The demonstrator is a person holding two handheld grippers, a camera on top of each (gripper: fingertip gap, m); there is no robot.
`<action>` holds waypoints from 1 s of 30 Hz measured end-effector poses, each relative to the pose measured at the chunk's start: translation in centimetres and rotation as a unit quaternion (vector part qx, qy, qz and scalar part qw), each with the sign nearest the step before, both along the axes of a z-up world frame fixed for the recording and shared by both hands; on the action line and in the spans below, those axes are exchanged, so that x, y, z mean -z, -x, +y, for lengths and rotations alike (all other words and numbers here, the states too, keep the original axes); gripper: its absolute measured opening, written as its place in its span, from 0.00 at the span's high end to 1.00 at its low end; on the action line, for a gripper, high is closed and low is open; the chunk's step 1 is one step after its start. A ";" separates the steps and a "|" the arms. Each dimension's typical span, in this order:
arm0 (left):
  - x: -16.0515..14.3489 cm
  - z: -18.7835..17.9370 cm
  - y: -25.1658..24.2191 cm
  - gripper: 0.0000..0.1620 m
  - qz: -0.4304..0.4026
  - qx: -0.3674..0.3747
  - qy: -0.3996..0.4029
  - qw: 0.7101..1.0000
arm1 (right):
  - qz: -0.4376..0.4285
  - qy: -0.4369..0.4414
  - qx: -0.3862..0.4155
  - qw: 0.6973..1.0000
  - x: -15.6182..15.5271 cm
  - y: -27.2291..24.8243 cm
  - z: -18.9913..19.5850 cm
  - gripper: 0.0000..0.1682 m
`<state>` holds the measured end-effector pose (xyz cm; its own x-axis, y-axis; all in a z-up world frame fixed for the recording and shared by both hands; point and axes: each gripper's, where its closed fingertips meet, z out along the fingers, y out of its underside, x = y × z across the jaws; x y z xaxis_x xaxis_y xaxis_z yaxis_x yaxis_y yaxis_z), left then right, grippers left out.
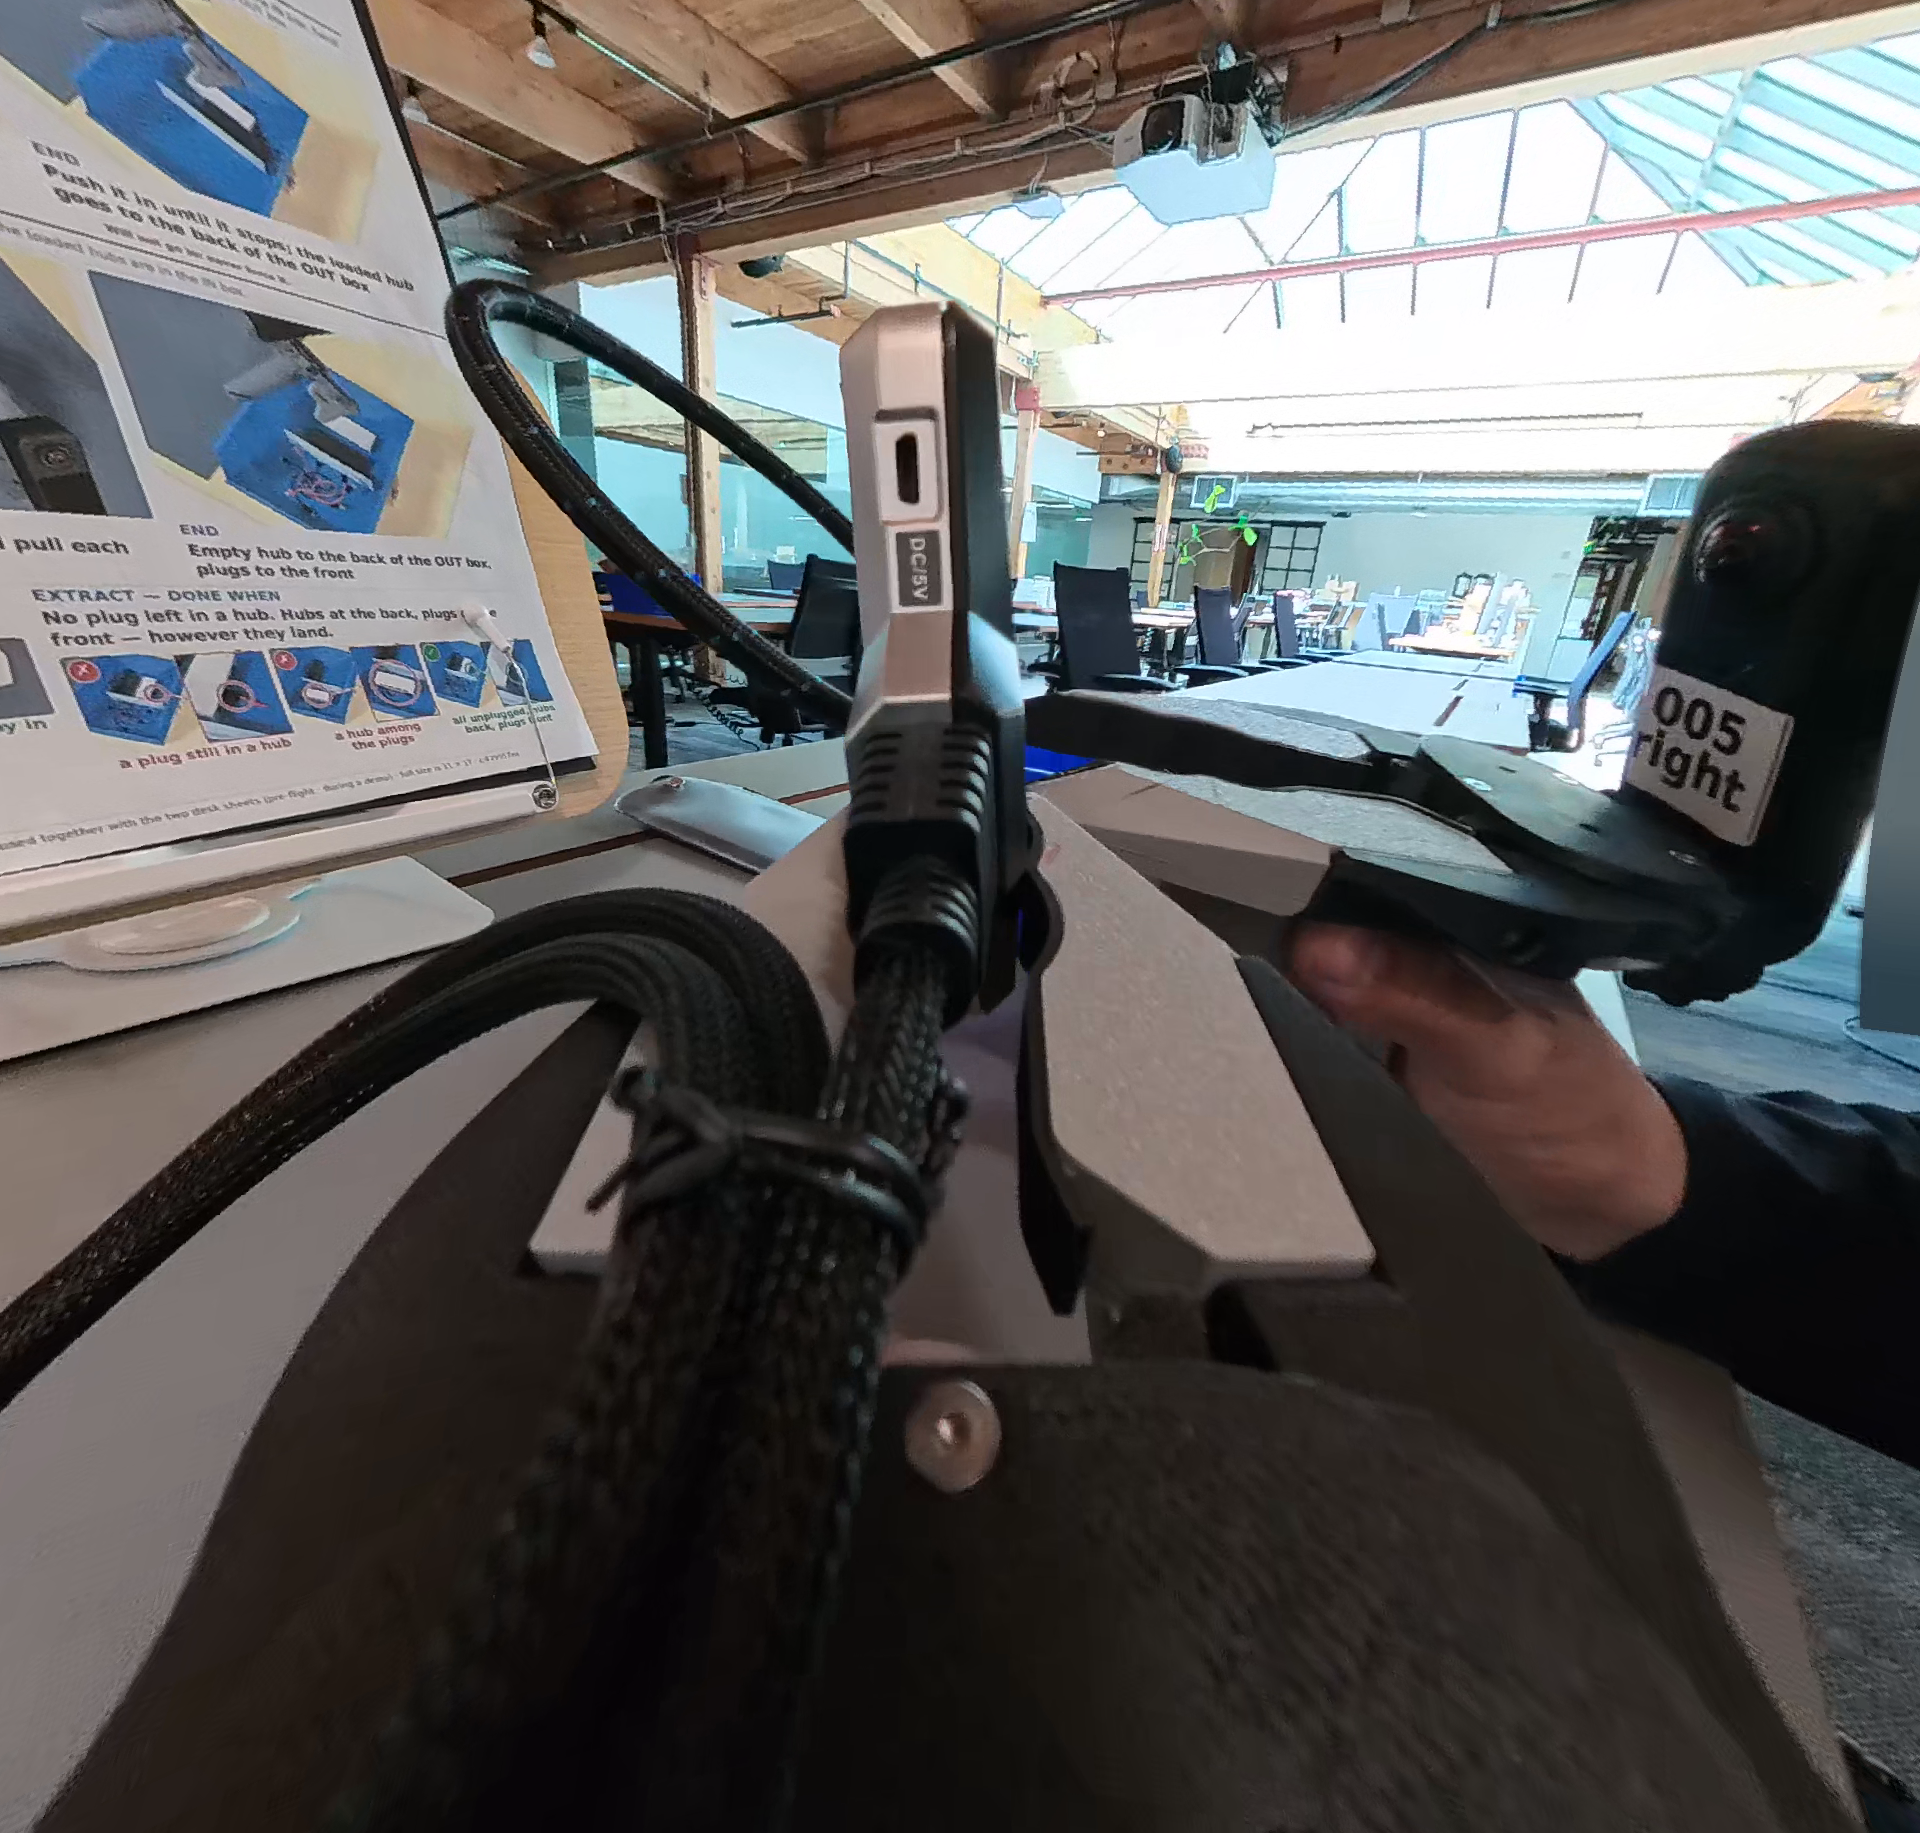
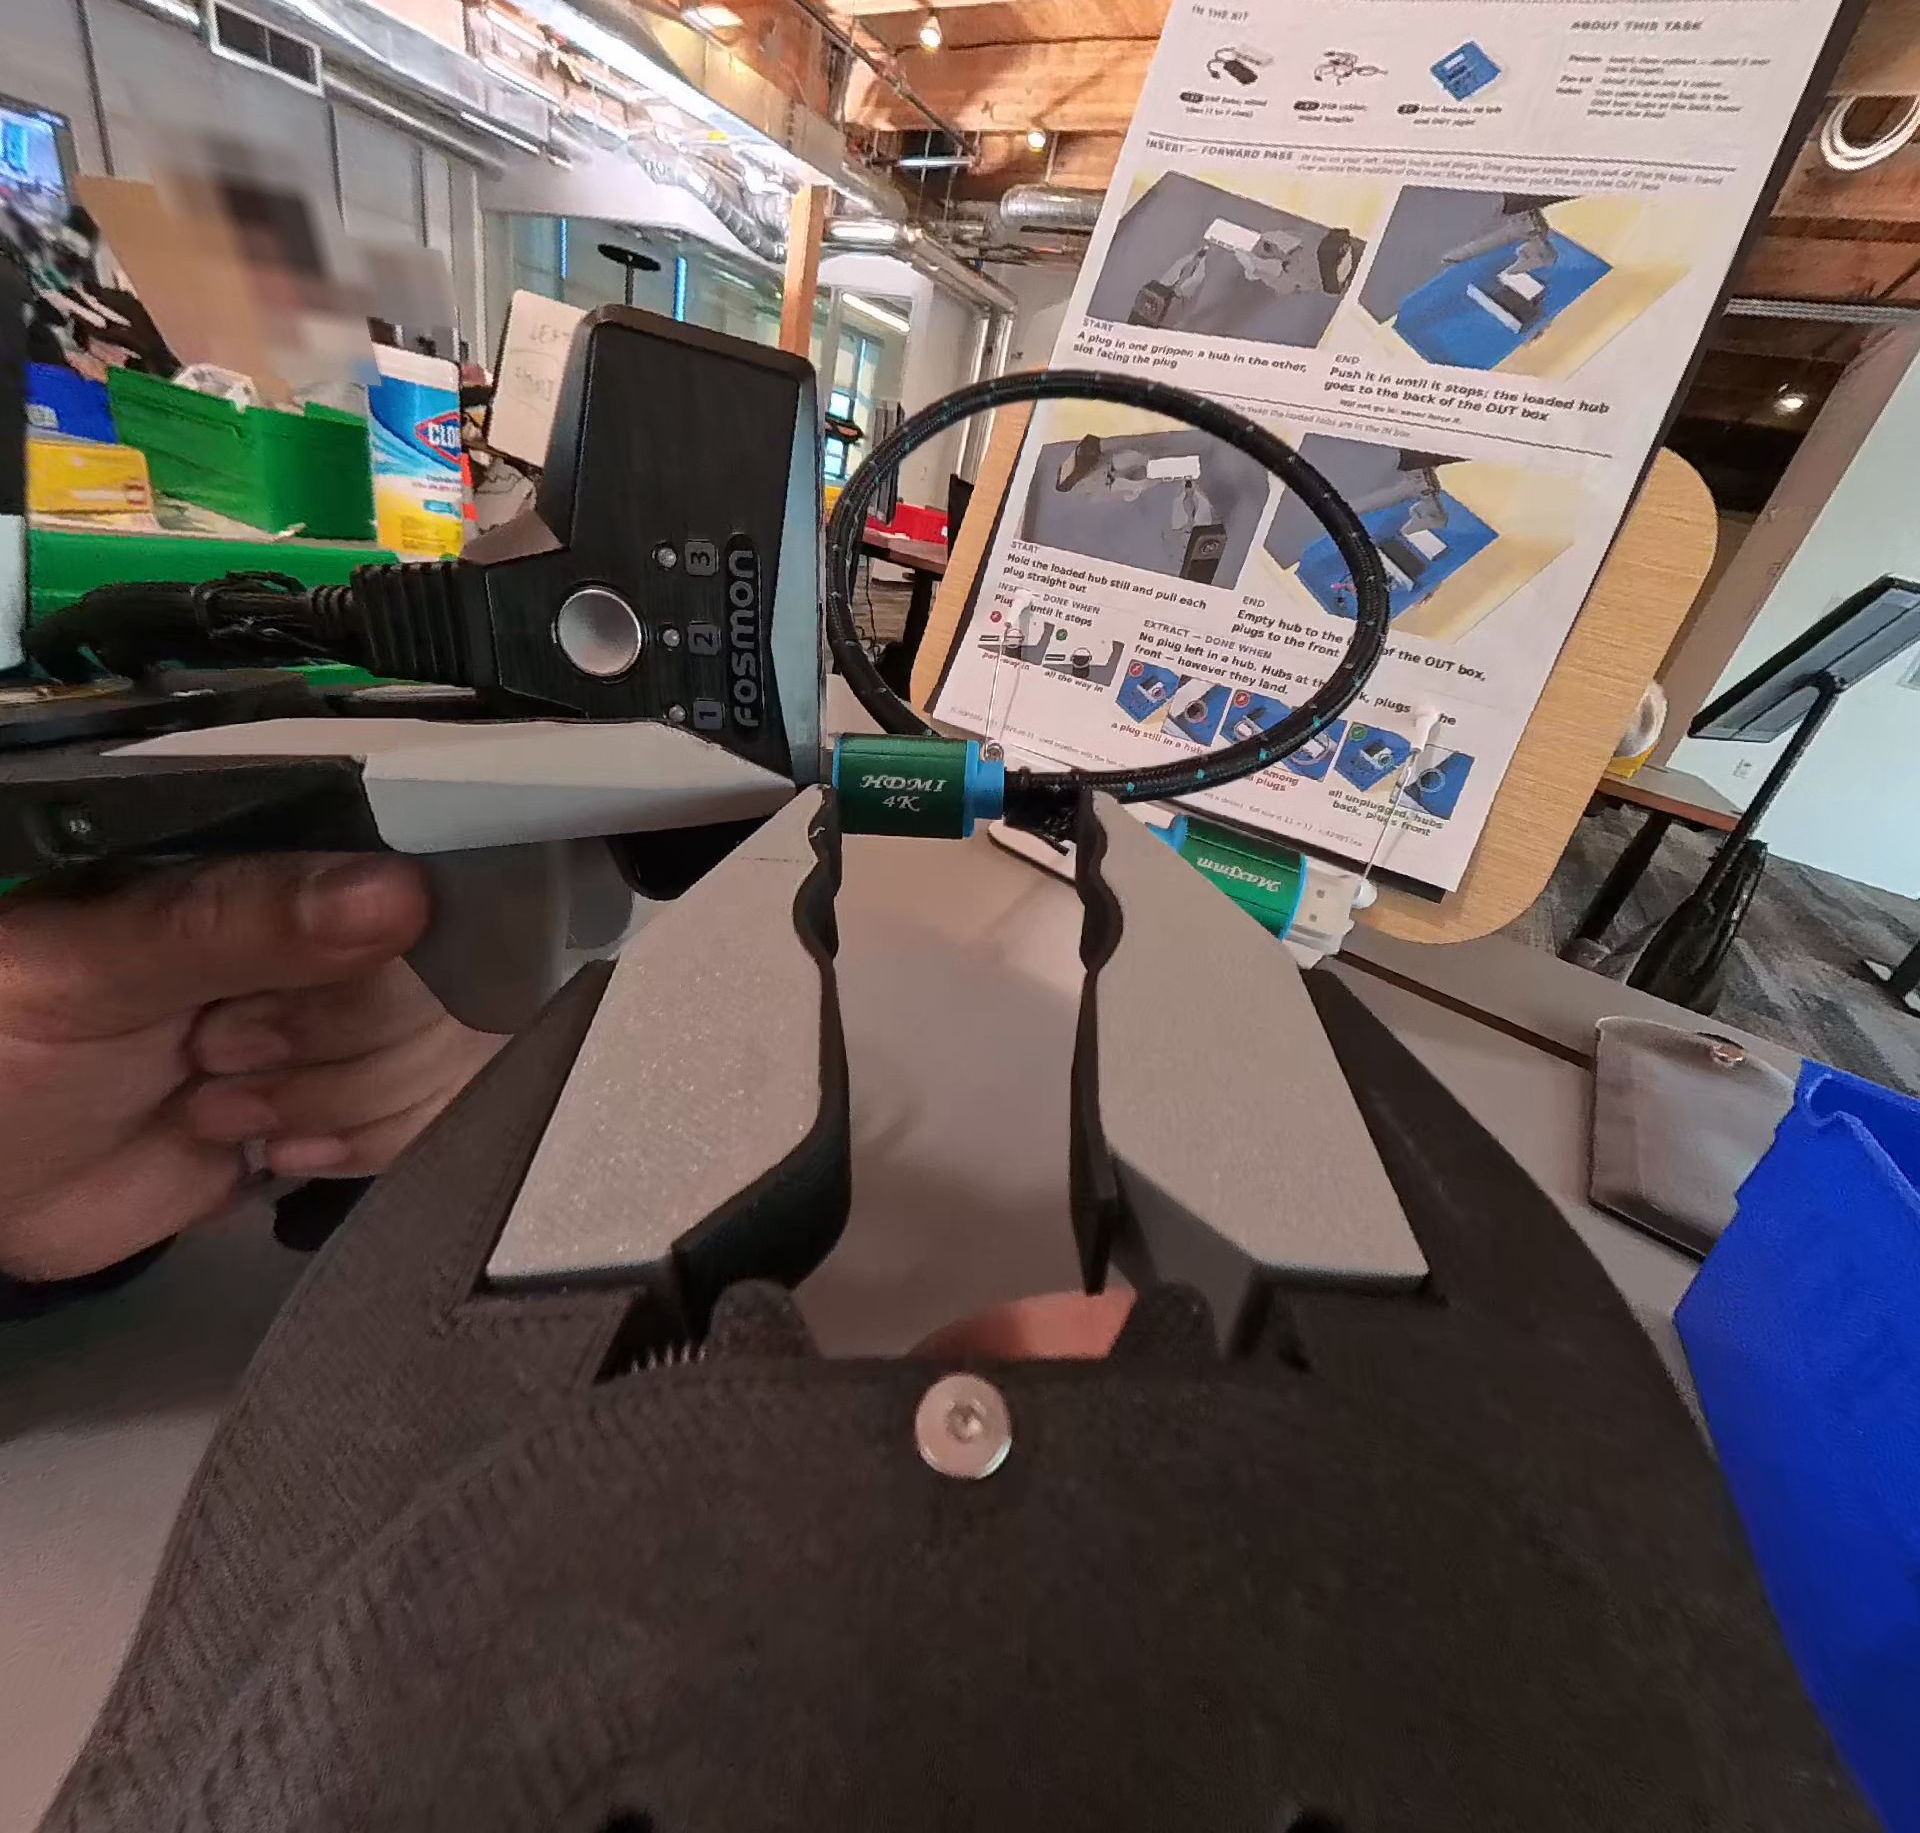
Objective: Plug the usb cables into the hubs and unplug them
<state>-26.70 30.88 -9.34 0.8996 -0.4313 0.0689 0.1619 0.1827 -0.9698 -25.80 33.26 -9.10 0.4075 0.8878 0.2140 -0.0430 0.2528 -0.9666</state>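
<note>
My left gripper (image 1: 935, 869) is shut on a black and silver switch box (image 1: 914, 557) and holds it upright above the table. A tied bundle of black braided cable (image 1: 748, 1191) hangs from the box's near end. In the right wrist view the box (image 2: 665, 536) is held from the left by the left gripper (image 2: 769, 775). A green and blue plug (image 2: 904, 786) sits in the box's lower edge. Its braided cable (image 2: 1299, 495) loops upward. My right gripper (image 2: 951, 817) is open, with the plug lying across the gap at its fingertips. The right gripper also shows in the left wrist view (image 1: 1049, 718), reaching the box from the right.
An instruction sheet on a stand (image 2: 1403, 381) stands just behind; it also shows in the left wrist view (image 1: 208, 381). A second green plug (image 2: 1247, 879) lies at its foot. A blue bin (image 2: 1818, 1368) and a metal plate (image 2: 1683, 1129) are at the right. Green bins (image 2: 239, 464) stand far left.
</note>
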 end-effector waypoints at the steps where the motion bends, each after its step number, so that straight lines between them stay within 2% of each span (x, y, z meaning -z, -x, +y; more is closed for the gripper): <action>1: 0.1 0.0 0.0 0.89 0.006 -0.002 0.000 1.000 | -0.002 0.001 0.000 1.000 0.1 0.0 0.0 0.75; 7: -0.1 -0.2 0.0 0.88 0.008 -0.003 -0.003 1.000 | -0.004 -0.021 0.009 1.000 -0.1 0.1 -0.4 0.78; 10: -0.2 -0.3 0.1 0.89 0.005 -0.005 -0.006 1.000 | -0.005 -0.040 0.010 0.999 -0.3 0.4 -0.9 0.83; 16: -0.4 -0.3 0.4 0.89 0.002 -0.007 -0.008 1.000 | -0.013 -0.055 0.015 0.998 -0.4 0.7 -0.8 0.83; 20: -0.5 -0.4 0.4 0.89 -0.001 -0.010 -0.011 1.000 | -0.022 -0.084 0.030 0.996 -0.5 0.6 -1.6 0.89; 30: -0.6 -0.4 0.6 0.89 -0.003 -0.016 -0.013 1.000 | -0.026 -0.090 0.031 0.995 -0.7 0.9 -2.0 0.89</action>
